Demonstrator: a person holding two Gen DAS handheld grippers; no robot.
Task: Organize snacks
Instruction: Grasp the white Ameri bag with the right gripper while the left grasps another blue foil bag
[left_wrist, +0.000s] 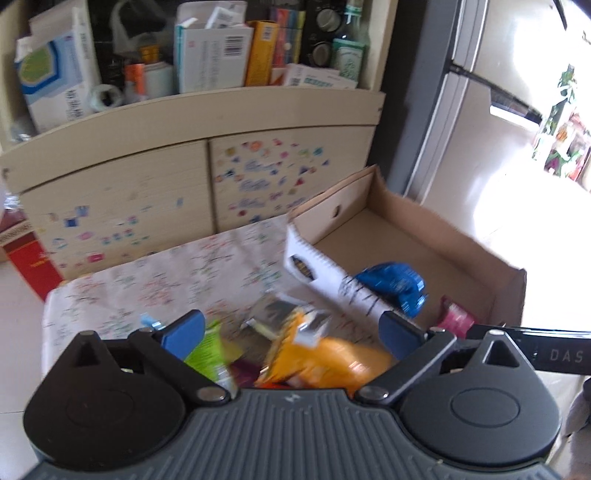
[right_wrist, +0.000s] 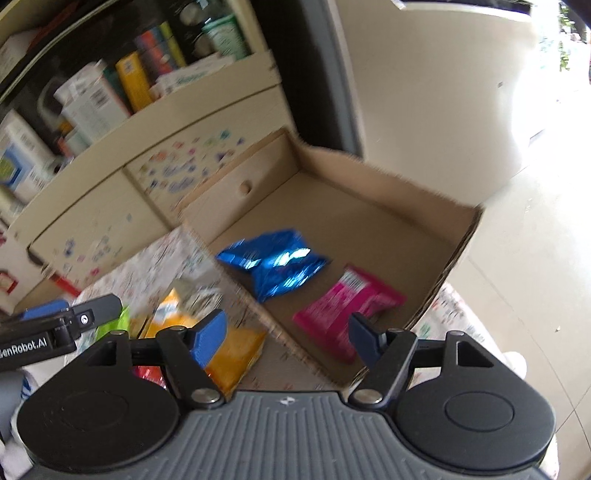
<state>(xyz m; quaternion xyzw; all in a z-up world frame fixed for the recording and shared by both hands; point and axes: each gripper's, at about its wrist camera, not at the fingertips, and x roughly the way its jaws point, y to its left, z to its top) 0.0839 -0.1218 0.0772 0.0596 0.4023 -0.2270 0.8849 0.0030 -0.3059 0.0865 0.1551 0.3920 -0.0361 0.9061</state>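
Cardboard box (right_wrist: 424, 192) sat on the floral tablecloth (left_wrist: 166, 273) with a blue packet (right_wrist: 275, 264) and a pink packet (right_wrist: 349, 306) lying inside. Both the left gripper (left_wrist: 293, 332) and right gripper (right_wrist: 288, 332) hung with jaws apart, holding nothing; an orange packet (left_wrist: 332, 360) lay beneath the left one

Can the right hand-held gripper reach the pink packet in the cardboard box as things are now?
Probably yes. The right hand-held gripper is open and empty just in front of the pink packet, which lies uncovered in the cardboard box, apart from the blue packet.
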